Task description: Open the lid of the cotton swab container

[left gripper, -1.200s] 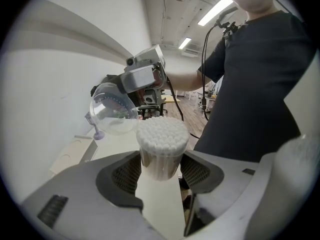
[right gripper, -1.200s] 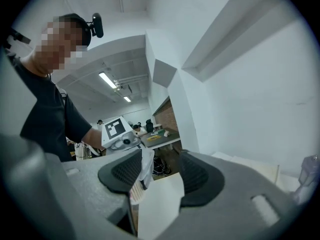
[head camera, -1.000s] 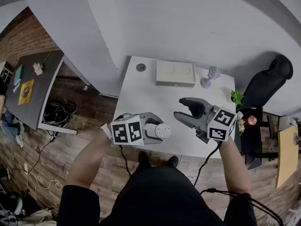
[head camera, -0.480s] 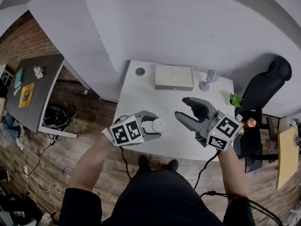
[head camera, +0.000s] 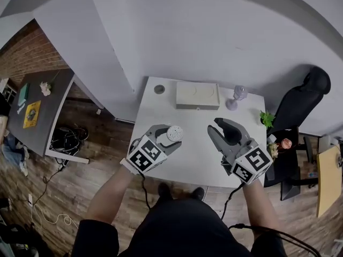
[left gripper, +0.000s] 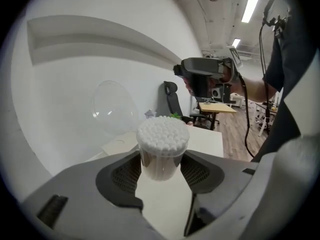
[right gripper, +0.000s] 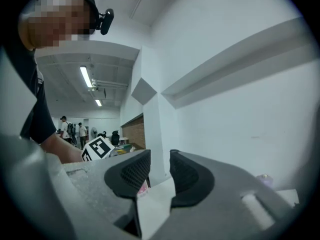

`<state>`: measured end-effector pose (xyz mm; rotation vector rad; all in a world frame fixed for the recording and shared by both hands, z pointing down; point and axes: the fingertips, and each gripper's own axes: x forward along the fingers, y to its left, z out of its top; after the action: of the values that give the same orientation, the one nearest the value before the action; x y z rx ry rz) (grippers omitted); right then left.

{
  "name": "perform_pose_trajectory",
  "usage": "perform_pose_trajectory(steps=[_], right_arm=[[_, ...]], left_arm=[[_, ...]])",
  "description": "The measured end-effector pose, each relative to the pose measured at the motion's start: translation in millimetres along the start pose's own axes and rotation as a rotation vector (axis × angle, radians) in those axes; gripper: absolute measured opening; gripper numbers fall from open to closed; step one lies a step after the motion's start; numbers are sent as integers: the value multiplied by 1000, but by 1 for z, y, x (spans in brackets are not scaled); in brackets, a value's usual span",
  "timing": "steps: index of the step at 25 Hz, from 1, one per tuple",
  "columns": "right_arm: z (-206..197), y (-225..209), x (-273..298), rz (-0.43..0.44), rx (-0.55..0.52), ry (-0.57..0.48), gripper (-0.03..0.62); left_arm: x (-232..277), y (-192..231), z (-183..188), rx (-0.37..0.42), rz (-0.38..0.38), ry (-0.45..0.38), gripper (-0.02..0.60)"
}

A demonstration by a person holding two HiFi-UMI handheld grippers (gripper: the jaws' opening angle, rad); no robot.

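Fingers [left gripper: 127, 173] of the left gripper [left gripper: 161, 166] are clamped on the cotton swab container [left gripper: 162, 146], pads on both sides of its lower body, white swab heads exposed on top. Its clear lid [left gripper: 112, 109] stands swung back, up-left of the swabs. I read the right gripper [right gripper: 160, 171] as empty: its fingers [right gripper: 131, 171] have just been closing, narrow gap, nothing between. Head view: both held over the white table [head camera: 198, 162], container left of centre, right gripper apart on the right.
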<state>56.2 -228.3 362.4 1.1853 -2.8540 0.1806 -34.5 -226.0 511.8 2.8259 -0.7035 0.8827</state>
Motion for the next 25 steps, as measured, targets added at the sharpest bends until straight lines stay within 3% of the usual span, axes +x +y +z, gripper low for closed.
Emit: perform_pose_trajectory(steps=[6,19,25], right_arm=[[-5,-14,-10,-98,9,6,117],[5,-32,-29,-223,14,-37,104],[13,-33,-36,-240,14,-74,114]], left_arm=[[-5,10,3,-62,95,7,242],[-11,8,3,-114,127,4,242],[-14,7,1,-140,127,13,242]])
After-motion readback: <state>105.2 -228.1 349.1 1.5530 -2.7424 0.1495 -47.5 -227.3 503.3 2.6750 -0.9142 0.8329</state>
